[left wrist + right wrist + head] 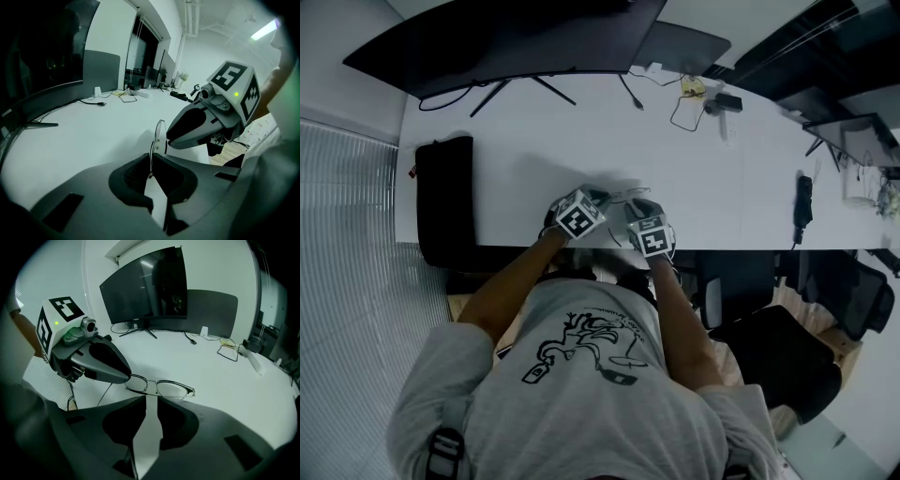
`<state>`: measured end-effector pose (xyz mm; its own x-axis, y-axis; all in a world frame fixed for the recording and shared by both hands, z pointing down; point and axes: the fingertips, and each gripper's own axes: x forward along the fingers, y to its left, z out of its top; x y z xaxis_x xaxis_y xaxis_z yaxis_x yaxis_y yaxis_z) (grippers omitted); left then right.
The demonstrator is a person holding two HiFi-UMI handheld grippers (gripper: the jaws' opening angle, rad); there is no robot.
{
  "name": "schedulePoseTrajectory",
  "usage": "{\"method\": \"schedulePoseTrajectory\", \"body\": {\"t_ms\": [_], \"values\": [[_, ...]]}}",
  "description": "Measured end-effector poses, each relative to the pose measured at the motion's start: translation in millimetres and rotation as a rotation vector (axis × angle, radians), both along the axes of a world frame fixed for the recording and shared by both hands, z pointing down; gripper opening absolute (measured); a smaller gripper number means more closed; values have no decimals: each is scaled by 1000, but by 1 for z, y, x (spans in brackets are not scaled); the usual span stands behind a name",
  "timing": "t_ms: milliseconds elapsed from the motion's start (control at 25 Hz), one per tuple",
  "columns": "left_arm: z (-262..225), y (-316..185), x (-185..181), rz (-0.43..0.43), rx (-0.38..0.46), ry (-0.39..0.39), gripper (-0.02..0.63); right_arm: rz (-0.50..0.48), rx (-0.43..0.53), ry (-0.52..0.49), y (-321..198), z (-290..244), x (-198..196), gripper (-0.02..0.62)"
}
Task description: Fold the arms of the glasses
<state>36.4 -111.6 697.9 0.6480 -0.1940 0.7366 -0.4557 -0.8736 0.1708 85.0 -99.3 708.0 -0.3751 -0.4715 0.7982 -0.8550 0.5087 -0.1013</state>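
Well to the left of the left fingers, a black bag (445,197) lay along the left edge of the white table (703,178), partly overhanging its near edge. Beyond the bag's far end, and far ahead of both sets of fingertips, a wide curved monitor (516,42) stood dark on a splayed stand at the back of the table. A grey panel (680,47) stood just right of the monitor.

The left gripper (152,158) pointed down at the table near its front edge. Its fingers were closed on one end of the glasses (161,387), and the thin metal frame rose edge-on out of the tips. The glasses stood over the table between the two grippers, with the lenses running rightward from the left fingertips.

The right gripper (151,398) faced the front of the frame. Its fingers stood a narrow way apart, and only bare table showed in the gap. The lower rim of the glasses lay just past the tips, and contact could not be confirmed.

Far ahead and to the right of the right fingers, loose cables (684,112) and small items lay near the back edge. A black device (803,202) lay well to the right. A dark chair (787,356) stood below the table on that side.
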Motion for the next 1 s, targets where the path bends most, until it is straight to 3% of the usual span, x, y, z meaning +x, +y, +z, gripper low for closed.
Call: {"method": "schedulePoseTrajectory", "body": {"t_ms": [600,840,1000], "values": [[-2,-8,-8,-45,34,-14,38,-7,6,-34,19,-8,-10,87],[-4,-8,-9,-62,49,-23,38,-16,16,-75,34,-15,-20,133],[-1,-11,-10,-75,50,-26,38,-48,15,-108,42,-15,-34,199]]}}
